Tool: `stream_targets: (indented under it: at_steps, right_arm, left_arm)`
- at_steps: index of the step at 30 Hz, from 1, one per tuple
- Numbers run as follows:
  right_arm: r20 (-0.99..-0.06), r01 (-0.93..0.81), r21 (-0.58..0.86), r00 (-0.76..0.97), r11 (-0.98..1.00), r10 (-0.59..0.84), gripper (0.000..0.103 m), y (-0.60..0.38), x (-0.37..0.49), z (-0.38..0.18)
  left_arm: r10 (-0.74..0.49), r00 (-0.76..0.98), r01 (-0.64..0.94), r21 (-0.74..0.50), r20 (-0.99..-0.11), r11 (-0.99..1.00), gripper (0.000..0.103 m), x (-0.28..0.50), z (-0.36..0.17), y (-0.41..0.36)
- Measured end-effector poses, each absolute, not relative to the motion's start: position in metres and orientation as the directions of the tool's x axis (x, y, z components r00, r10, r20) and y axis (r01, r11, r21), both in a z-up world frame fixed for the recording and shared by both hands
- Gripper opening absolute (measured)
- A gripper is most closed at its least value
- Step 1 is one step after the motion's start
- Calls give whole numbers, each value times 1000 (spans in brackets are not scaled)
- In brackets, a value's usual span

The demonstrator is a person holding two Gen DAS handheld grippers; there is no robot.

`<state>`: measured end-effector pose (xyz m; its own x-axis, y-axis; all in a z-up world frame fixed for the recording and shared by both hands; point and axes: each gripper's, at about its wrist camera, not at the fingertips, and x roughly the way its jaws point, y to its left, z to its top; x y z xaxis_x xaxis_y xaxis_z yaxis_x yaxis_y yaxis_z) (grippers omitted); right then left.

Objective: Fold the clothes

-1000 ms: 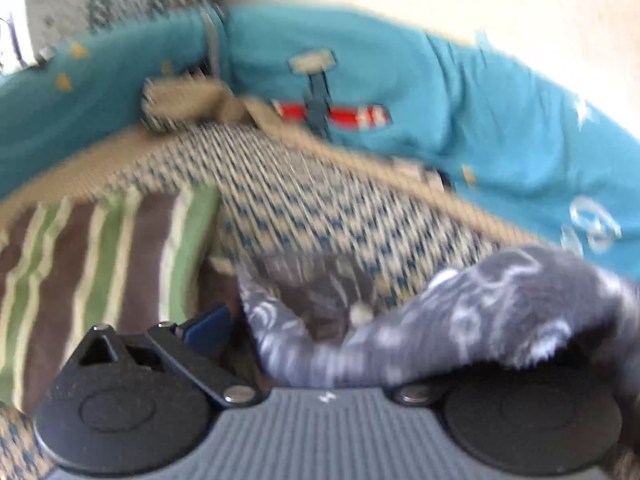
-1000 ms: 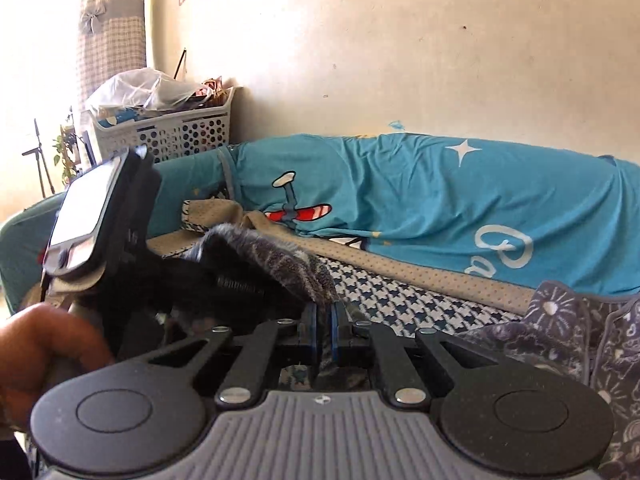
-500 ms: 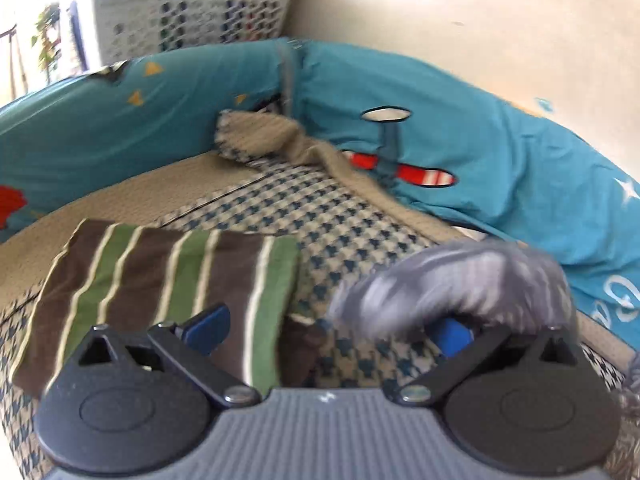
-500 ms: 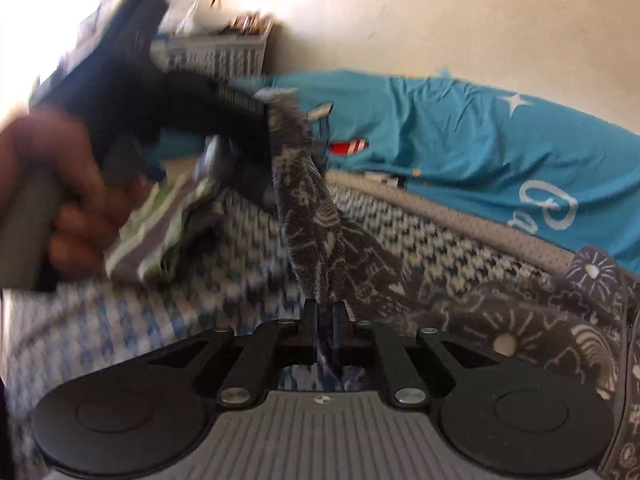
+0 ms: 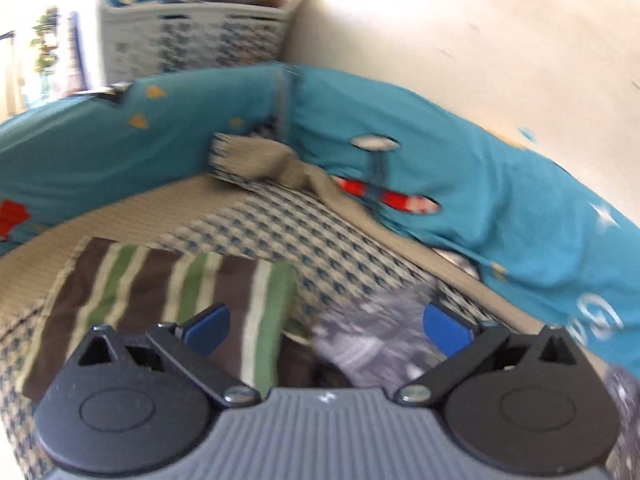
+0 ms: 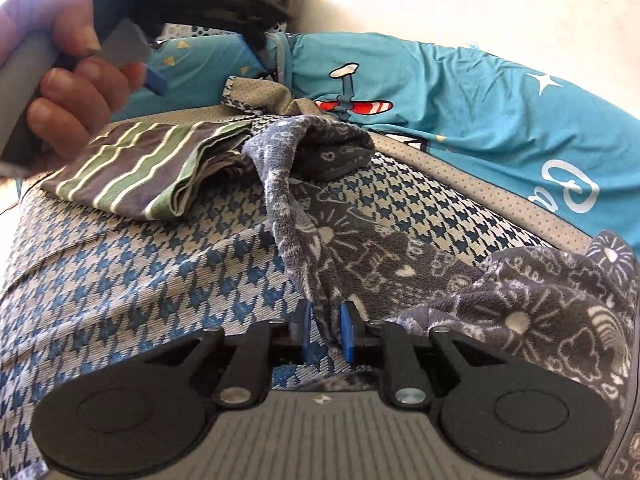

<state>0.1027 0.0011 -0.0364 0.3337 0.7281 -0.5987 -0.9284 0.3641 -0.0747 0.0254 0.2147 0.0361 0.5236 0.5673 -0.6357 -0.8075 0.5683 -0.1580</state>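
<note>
Grey fleece garment (image 6: 360, 240) white-patterned, rumpled, stretched across houndstooth cushion (image 6: 140, 272)

bare houndstooth cover (image 6: 120, 264) left, striped garment (image 6: 132, 164) beyond

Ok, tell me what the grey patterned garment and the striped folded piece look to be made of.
Grey patterned garment: apparently plush fleece or terry, matte; its edge shows fuzzy, looped pile. Striped folded piece: probably thin knit cotton or jersey, smooth and flat, with soft layered edges at the fold. Neither can be confirmed by look alone.
</note>
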Motion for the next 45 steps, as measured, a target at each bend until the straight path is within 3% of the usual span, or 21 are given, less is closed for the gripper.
stream_targets:
  at_steps: [9,17,30,45]
  right_arm:
    - [-617,-946,-78,293,314,731,29,-11,103,-16]
    - [-589,-920,-109,365,376,721,35,-30,122,1]
    - [-552,-757,-16,552,653,625,35,-43,170,-7]
    - [-515,-749,-15,574,663,636,35,-27,178,-19]
  left_arm:
    - [427,626,-638,-113,-653,762,103,66,11,167]
    - [373,583,-607,-81,-722,790,103,85,-13,158]
    - [295,408,-660,-56,-864,749,103,90,-56,175]
    - [328,360,-641,23,-874,767,103,86,-64,155]
